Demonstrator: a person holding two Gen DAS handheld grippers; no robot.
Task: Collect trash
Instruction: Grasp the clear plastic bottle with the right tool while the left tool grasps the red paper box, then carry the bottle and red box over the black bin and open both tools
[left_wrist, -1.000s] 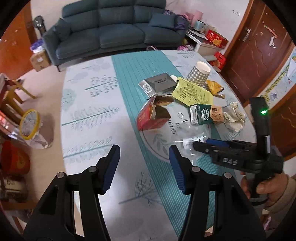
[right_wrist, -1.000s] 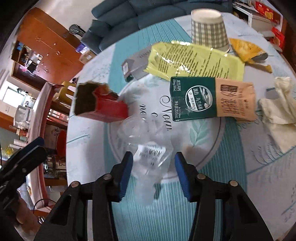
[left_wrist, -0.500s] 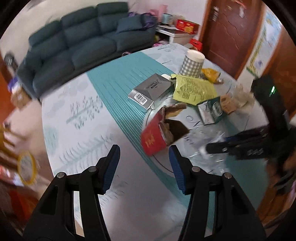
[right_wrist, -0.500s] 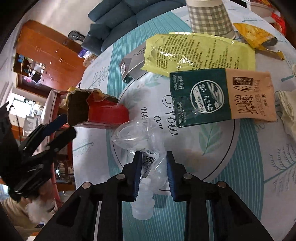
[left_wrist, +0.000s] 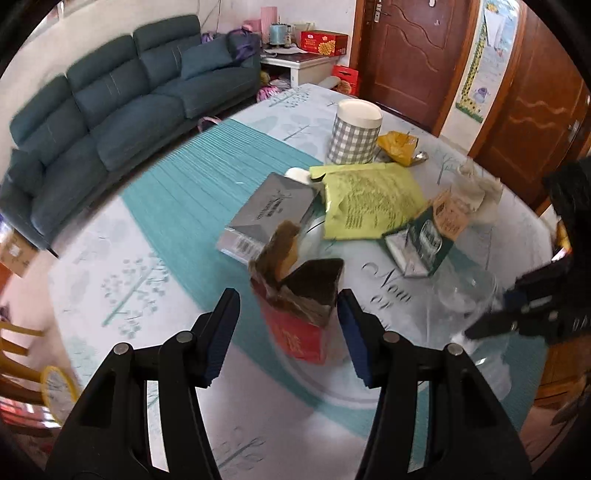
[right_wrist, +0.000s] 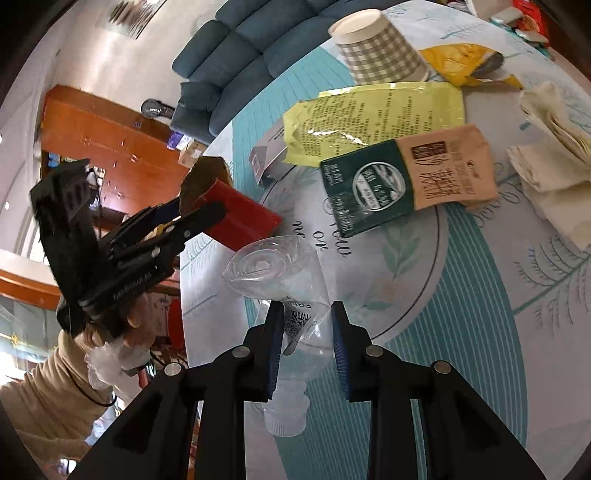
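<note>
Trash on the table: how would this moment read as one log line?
right hand-held gripper: shut on clear bottle | left hand-held gripper: open around torn red carton | other trash: on table

A round table (left_wrist: 155, 266) under a pale cloth with a teal striped band carries a scatter of litter. Nearest stands a torn red carton (left_wrist: 299, 314), its top ripped open. To its right lies a crushed clear plastic bottle (right_wrist: 284, 295). Beyond are a grey flat box (left_wrist: 269, 214), a yellow-green foil pouch (left_wrist: 369, 203) and a green-and-tan packet (left_wrist: 428, 236). Farther off stands a checked paper cup (left_wrist: 354, 133), with an orange wrapper (left_wrist: 397, 147) beside it and crumpled tissue (left_wrist: 476, 188) to the right.
</note>
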